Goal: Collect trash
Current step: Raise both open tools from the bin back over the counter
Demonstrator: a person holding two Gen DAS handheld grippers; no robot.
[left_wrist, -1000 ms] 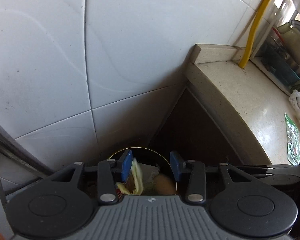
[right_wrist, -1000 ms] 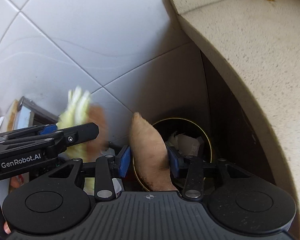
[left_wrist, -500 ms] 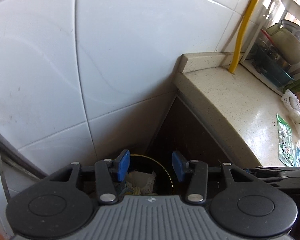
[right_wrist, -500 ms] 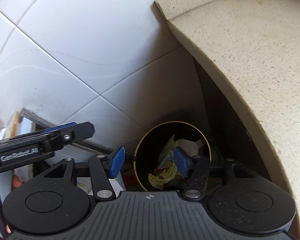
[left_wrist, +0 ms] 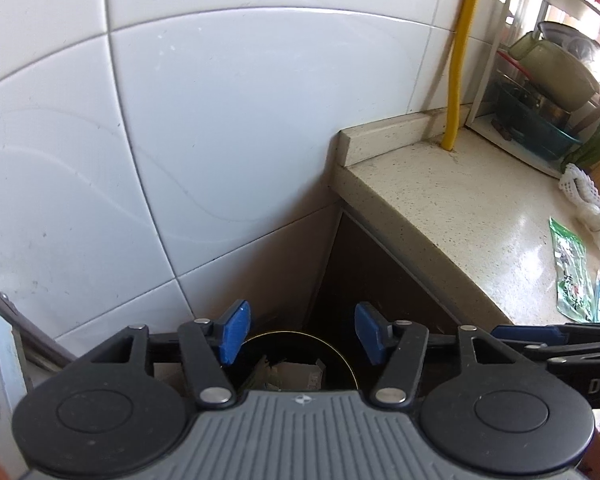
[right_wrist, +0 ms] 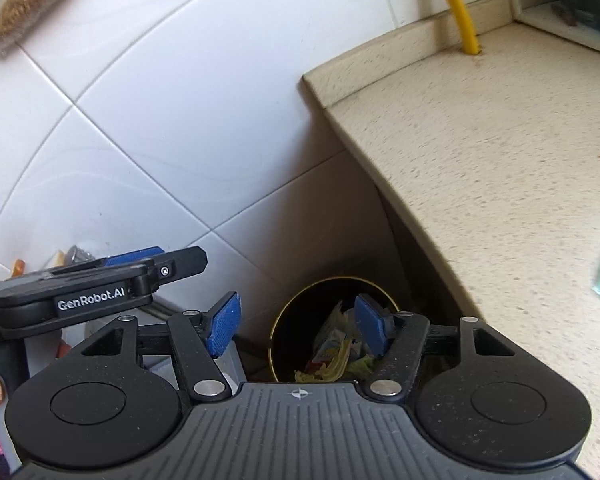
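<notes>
While both grippers hang over the gap between the tiled wall and the counter, neither holds anything. Left gripper: blue pads apart, jaws have just been opening, nothing between them. Right gripper: same story, pads spread, jaws have just been opening, empty.

Trash bin is a dark round can with a thin gold rim, on the floor below and ahead of the right fingers, tucked against the wall beside the counter's dark side panel. Through the right pads' gap you look straight into it: yellow-green leafy scraps and a crumpled printed wrapper lie inside. From the left wrist the bin sits just beyond and under the fingertips, with pale paper-like scraps visible in it.

Left gripper's body also shows at the left of the right wrist view, level with the right fingers.

Still on the counter, well right of the left fingers: a green printed packet, a small clear packet just beside it, and white foam netting beyond. Yellow pipe runs up the wall at the counter's back edge.
</notes>
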